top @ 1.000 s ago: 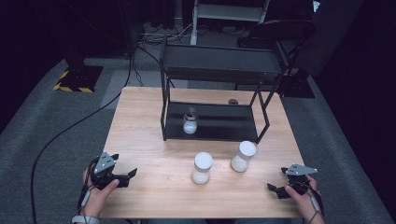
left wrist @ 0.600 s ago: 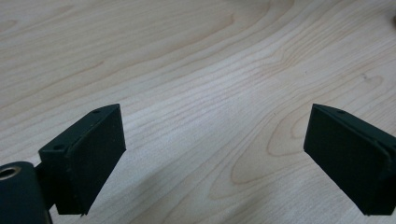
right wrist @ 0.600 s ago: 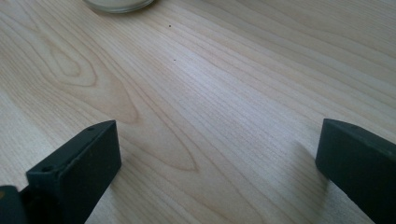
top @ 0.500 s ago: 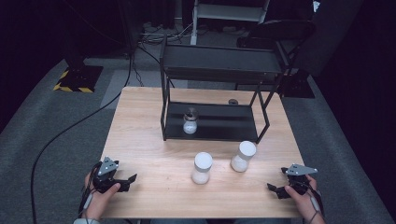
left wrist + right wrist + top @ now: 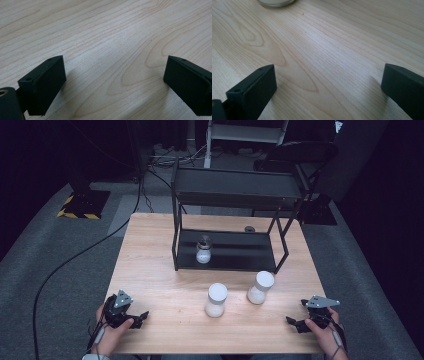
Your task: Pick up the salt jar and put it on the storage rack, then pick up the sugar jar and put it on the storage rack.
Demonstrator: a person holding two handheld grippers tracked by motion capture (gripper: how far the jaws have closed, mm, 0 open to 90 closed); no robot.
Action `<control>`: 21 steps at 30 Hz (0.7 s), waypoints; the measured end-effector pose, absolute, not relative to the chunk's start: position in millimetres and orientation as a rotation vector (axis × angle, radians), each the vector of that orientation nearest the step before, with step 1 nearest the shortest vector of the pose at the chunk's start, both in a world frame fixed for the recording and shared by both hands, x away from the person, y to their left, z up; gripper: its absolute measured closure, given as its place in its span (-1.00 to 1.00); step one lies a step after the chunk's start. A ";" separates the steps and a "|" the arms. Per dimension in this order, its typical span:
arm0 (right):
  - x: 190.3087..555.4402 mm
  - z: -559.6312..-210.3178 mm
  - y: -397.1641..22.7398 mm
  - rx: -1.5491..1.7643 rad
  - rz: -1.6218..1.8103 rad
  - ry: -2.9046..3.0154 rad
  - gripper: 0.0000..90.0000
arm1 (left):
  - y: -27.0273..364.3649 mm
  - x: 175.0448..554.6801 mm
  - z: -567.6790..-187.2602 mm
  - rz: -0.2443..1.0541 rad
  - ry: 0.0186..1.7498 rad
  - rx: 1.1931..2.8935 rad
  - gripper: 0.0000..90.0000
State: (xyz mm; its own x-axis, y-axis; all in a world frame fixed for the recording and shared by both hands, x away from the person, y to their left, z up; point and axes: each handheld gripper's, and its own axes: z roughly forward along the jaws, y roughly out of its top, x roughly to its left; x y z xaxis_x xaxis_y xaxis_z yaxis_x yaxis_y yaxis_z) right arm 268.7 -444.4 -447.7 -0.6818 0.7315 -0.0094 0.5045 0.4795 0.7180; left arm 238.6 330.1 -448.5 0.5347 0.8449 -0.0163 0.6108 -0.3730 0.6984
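Two white jars stand on the wooden table (image 5: 160, 270): one (image 5: 216, 299) near the middle front, the other (image 5: 260, 287) just to its right. A small glass jar with a dark lid (image 5: 203, 250) sits on the lower shelf of the black rack (image 5: 235, 187). My left gripper (image 5: 140, 316) rests at the front left corner, open, its jaws wide apart over bare wood (image 5: 112, 50). My right gripper (image 5: 295, 322) lies at the front right, open, nothing between its jaws. The base of a white jar (image 5: 275, 2) peeks in at the top of the right gripper view.
A small dark round object (image 5: 249, 229) lies on the table behind the rack. A black cable (image 5: 65, 265) trails off the left over grey carpet. A yellow-black striped base (image 5: 80, 205) stands on the floor at far left.
My left gripper has slid a little toward the table's front edge and lower. The right gripper and the jars have stayed put.
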 end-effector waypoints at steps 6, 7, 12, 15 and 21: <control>268.5 -447.5 -443.9 1.048 1.015 2.414 -1.00 | 328.1 234.3 -448.9 0.468 1.191 2.104 -0.91; 268.2 -447.4 -443.4 1.051 1.013 2.412 -1.00 | 328.1 234.4 -448.8 0.468 1.192 2.104 -0.91; 268.0 -447.0 -444.1 1.047 1.016 2.411 -0.93 | 327.1 234.8 -448.8 0.467 1.208 2.098 -0.93; 266.6 -443.6 -442.8 1.019 1.006 2.414 -0.86 | 326.4 234.3 -449.1 0.475 1.220 2.090 -0.93; 263.4 -435.8 -443.0 0.997 1.028 2.403 -0.86 | 326.4 234.2 -449.0 0.475 1.221 2.091 -0.93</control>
